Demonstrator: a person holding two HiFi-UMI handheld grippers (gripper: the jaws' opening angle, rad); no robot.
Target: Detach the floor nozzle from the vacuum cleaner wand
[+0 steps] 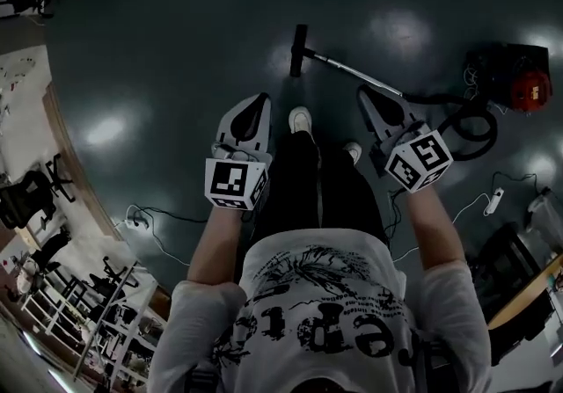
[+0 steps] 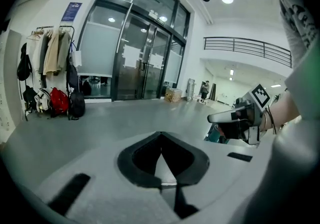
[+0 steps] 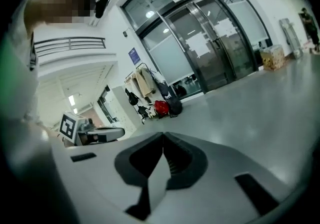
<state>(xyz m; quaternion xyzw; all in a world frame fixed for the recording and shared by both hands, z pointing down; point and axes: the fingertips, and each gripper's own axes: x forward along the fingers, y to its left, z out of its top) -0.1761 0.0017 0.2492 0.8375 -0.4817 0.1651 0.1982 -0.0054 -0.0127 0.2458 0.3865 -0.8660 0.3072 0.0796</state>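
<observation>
Two claws: left claw, right claw, both closed, empty. One floor nozzle on one wand, lying on floor.

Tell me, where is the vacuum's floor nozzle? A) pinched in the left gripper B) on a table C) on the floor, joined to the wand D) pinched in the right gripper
C: the floor nozzle lies on the dark floor at the end of the wand, ahead of the left gripper and right gripper, both shut and empty.
</observation>
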